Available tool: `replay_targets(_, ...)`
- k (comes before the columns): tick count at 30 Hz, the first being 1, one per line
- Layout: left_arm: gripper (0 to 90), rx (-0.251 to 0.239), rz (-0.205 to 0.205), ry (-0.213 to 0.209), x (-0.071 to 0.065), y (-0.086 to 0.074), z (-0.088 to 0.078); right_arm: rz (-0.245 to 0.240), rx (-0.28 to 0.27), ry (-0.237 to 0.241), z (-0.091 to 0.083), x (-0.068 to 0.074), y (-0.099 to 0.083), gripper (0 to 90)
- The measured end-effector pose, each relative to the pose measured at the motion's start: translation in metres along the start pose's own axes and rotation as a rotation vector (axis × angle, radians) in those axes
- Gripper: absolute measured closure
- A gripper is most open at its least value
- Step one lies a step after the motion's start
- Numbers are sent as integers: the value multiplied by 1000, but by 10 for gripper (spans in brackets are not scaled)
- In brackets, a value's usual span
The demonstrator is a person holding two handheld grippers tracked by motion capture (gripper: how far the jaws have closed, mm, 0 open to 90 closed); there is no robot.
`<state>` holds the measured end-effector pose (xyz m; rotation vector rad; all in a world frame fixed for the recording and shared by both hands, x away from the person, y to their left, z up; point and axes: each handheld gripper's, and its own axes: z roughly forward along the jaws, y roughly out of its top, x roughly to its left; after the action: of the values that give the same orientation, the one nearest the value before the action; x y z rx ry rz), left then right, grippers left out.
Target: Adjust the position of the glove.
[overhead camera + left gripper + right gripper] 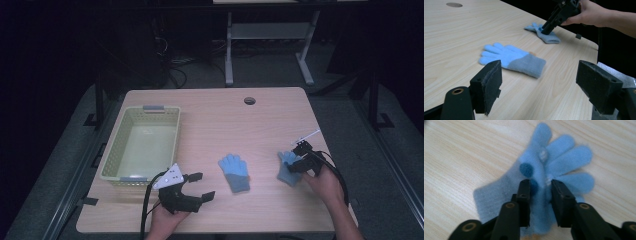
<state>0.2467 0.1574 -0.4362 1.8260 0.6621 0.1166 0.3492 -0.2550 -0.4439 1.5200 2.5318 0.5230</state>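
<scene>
Two light-blue knit gloves with grey cuffs lie on the wooden table. The middle glove (235, 172) (511, 60) lies flat, fingers pointing away from the person. My left gripper (206, 185) (540, 65) hovers open just left of it, with nothing between its jaws. The right glove (286, 172) (549, 37) (564, 157) has dark blue dots on its palm. My right gripper (292, 162) (544, 28) (540, 183) presses down on this glove, its jaws drawn close with a fold of palm fabric between them.
A pale green plastic basket (112, 150) stands empty at the table's left side, just beyond my left gripper. A round cable hole (249, 100) (454, 4) sits near the far edge. The table's right edge runs close to the right hand.
</scene>
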Motion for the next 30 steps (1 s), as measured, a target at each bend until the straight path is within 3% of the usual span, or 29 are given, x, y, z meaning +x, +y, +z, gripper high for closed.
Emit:
replay_targets(9, 207, -4, 18, 3, -2, 1, -1, 1, -36, 32, -10, 1, -4, 836)
replay_targets(18, 207, -3, 8, 2, -1, 0, 0, -34, -36, 37, -20, 6, -3, 851)
replay_targets(30, 207, -6, -5, 1, -1, 0, -1, -69, -91, 51, -46, 16, 10, 853)
